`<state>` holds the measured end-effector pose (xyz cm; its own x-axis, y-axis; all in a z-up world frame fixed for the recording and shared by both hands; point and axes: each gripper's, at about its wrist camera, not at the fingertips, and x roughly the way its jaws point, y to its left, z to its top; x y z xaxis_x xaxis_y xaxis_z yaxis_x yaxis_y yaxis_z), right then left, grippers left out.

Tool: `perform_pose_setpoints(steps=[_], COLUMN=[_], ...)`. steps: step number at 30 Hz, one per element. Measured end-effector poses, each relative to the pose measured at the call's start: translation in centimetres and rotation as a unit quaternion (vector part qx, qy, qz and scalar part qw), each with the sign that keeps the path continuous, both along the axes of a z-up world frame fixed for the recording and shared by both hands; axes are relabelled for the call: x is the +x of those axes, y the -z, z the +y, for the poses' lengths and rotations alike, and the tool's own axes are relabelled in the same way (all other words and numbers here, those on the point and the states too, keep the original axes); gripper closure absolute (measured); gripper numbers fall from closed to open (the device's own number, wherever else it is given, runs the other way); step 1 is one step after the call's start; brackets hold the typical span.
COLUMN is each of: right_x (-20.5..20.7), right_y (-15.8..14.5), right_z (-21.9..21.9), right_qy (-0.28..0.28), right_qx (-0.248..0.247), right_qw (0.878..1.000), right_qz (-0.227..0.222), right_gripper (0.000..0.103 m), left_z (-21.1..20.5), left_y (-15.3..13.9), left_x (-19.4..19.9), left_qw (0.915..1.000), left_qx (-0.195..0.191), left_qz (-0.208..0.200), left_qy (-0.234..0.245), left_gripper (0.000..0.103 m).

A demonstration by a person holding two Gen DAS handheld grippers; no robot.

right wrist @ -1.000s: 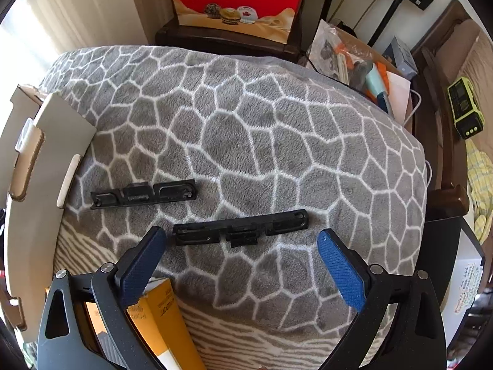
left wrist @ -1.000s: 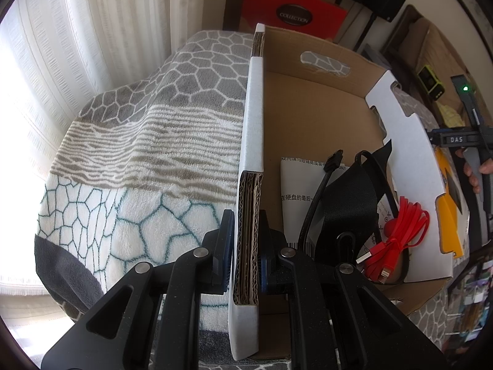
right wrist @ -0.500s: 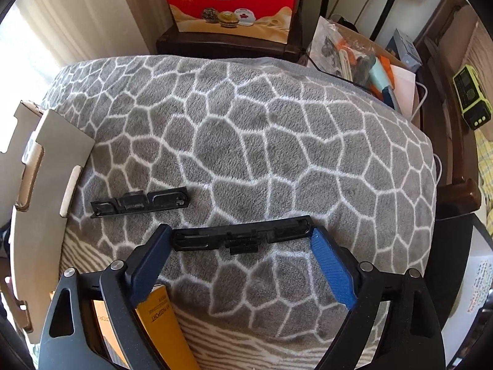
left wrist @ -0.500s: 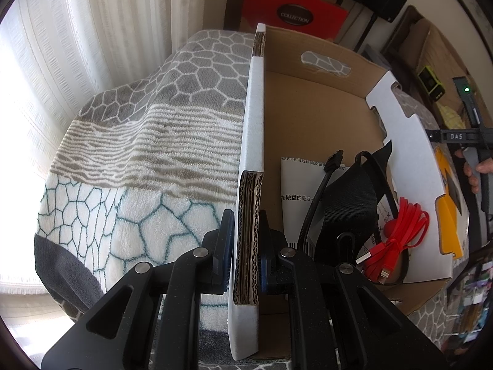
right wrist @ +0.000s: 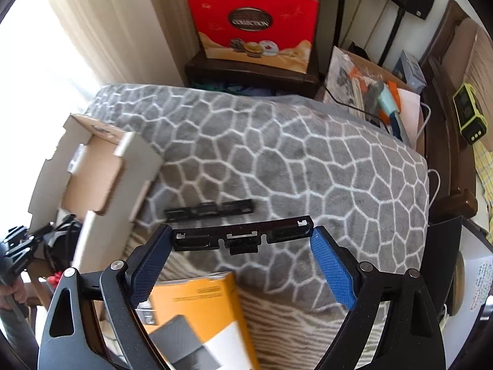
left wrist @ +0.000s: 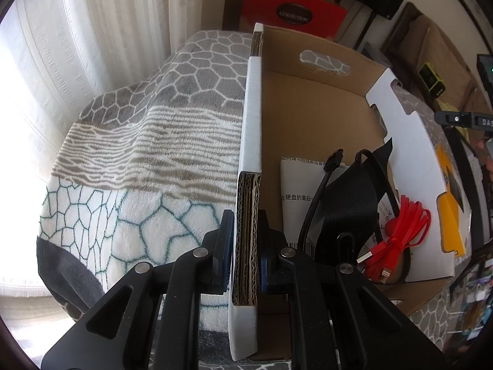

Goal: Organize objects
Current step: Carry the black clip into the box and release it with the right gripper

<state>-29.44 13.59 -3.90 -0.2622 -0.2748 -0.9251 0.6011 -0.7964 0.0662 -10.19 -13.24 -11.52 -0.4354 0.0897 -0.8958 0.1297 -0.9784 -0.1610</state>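
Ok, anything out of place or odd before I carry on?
One black rail lies loose on the blanket, outside the box. Its twin is spanned end to end between the right gripper pads. Nothing looks spilled or damaged.

We see a plush blanket-covered bed (right wrist: 292, 160), grey with white honeycomb lines; on it sit an open brown cardboard box (left wrist: 308, 117), a short black plastic bracket (right wrist: 209, 210) and an orange-and-white carton (right wrist: 203, 305).

Black right claw (right wrist: 242, 248), blue textured pads (right wrist: 331, 273)
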Motion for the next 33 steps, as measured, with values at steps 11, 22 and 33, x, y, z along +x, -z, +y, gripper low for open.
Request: perform_pose_setpoints(steps=[11, 22, 33], right_x=[7.1, 13.0, 14.5], right_y=[-3.0, -0.5, 1.3], right_z=[-7.0, -13.1, -14.8], right_qy=[-0.094, -0.175, -0.194], right_qx=[-0.020, 0.000, 0.009], right_qw=[0.995, 0.985, 0.981], right_qz=[0.017, -0.004, -0.010], right_gripper=[0.012, 0.012, 0.012], left_z=[-0.1, -0.1, -0.1], left_y=[-0.1, -0.1, -0.1], left_x=[-0.1, -0.1, -0.1], left_qw=[0.9999, 0.9999, 0.9999], left_qx=[0.010, 0.010, 0.010], left_qz=[-0.002, -0.003, -0.003], left_qy=[-0.004, -0.004, -0.005], left_gripper=[0.092, 0.092, 0.092])
